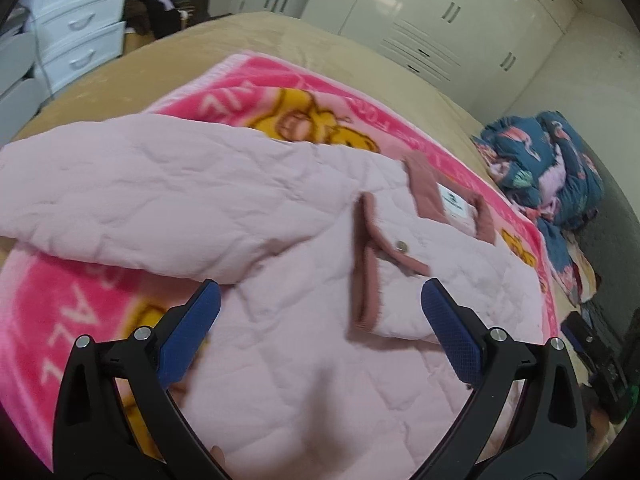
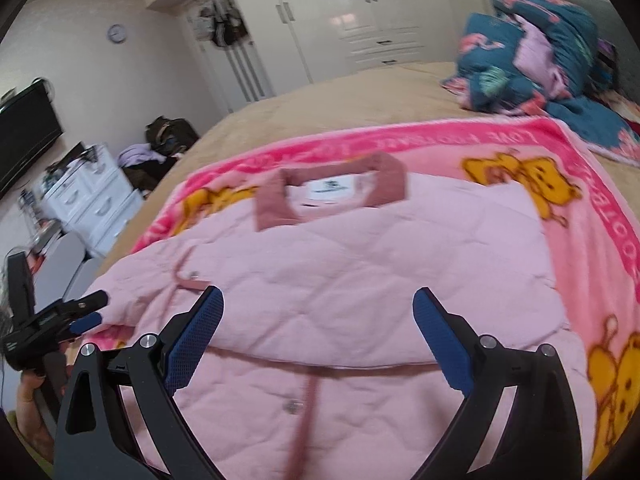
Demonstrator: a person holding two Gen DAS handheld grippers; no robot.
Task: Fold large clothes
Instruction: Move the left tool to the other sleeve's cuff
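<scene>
A pale pink quilted jacket (image 1: 248, 200) with dusty rose trim lies on a pink cartoon blanket (image 1: 256, 84) spread on the bed. Its collar (image 2: 332, 184) with a white label points to the far side, and its parts are folded over one another across the middle. My left gripper (image 1: 320, 292) hangs open above the jacket, nothing between its blue pads. My right gripper (image 2: 318, 300) is open too, above the folded front with its snap button (image 2: 291, 405). In the right wrist view the left gripper (image 2: 86, 312) shows at the jacket's left edge, held by a hand (image 2: 32, 412).
The blanket (image 2: 592, 184) lies on a tan bed cover (image 2: 340, 96). A bunched blue floral quilt (image 2: 532, 48) sits at the bed's far right. White drawers (image 2: 88, 200), a clothes pile (image 2: 160, 140), a dark screen (image 2: 24, 128) and white wardrobes (image 2: 360, 12) surround the bed.
</scene>
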